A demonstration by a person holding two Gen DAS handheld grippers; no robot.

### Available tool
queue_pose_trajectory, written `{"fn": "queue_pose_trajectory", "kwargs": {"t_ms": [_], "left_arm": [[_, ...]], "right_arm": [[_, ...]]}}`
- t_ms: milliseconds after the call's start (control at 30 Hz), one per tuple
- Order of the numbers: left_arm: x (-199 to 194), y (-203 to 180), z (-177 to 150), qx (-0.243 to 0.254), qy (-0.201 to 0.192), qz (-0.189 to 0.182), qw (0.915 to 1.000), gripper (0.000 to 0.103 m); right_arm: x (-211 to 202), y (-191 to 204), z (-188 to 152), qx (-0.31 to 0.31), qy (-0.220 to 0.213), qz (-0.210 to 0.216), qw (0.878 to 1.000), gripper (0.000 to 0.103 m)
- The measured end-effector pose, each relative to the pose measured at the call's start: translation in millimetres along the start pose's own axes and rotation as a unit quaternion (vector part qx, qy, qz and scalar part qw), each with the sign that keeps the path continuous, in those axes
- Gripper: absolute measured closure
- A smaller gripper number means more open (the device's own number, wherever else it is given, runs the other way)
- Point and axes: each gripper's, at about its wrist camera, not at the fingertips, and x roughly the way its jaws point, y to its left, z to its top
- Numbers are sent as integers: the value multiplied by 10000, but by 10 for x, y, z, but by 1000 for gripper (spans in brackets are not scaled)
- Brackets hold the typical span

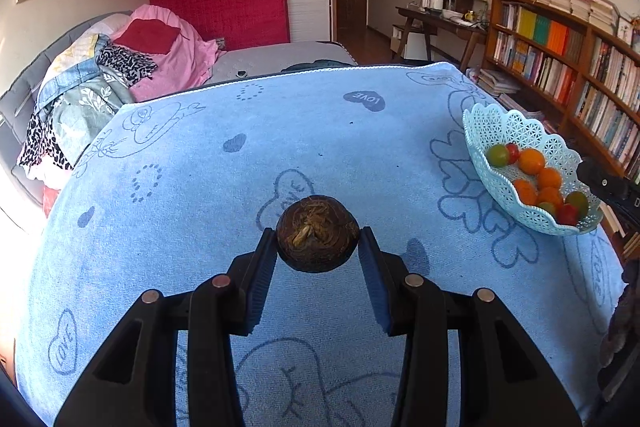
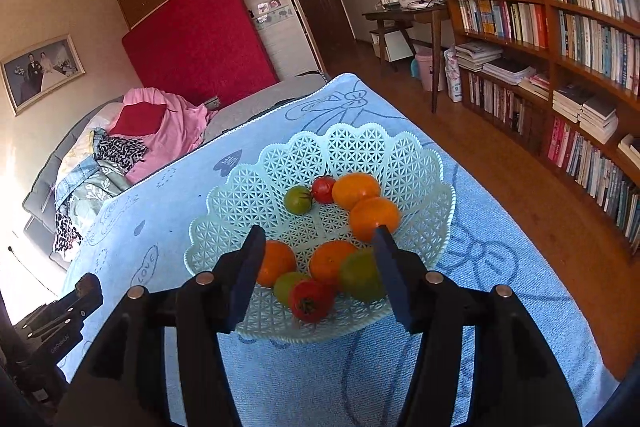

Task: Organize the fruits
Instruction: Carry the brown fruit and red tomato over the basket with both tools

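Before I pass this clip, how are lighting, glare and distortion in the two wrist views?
Left wrist view: strong fisheye bending of the blue printed towel; blown-out glare at the left edge; the dark brown round fruit is sharp, with a shadow below it. Right wrist view: same barrel distortion, curving the wooden bookshelf; white glare at lower left; the pale lattice plastic basket is evenly lit and in focus.

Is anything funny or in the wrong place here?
Yes. The left gripper holds a dark brown, hairy ball above the blue cloth, away from the bright fruits in the basket.
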Motion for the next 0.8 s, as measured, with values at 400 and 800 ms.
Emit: {"fn": "queue_pose_trajectory", "kwargs": {"t_ms": [400, 800], "left_arm": [[145, -540, 274, 375, -27, -637, 9973, 60], [283, -1237, 499, 921, -60, -1438, 9853, 60]], "right_arm": [[-159, -124, 91, 94, -387, -290, 9988, 45], [-130, -318, 137, 307, -333, -282, 9986, 45]]}}
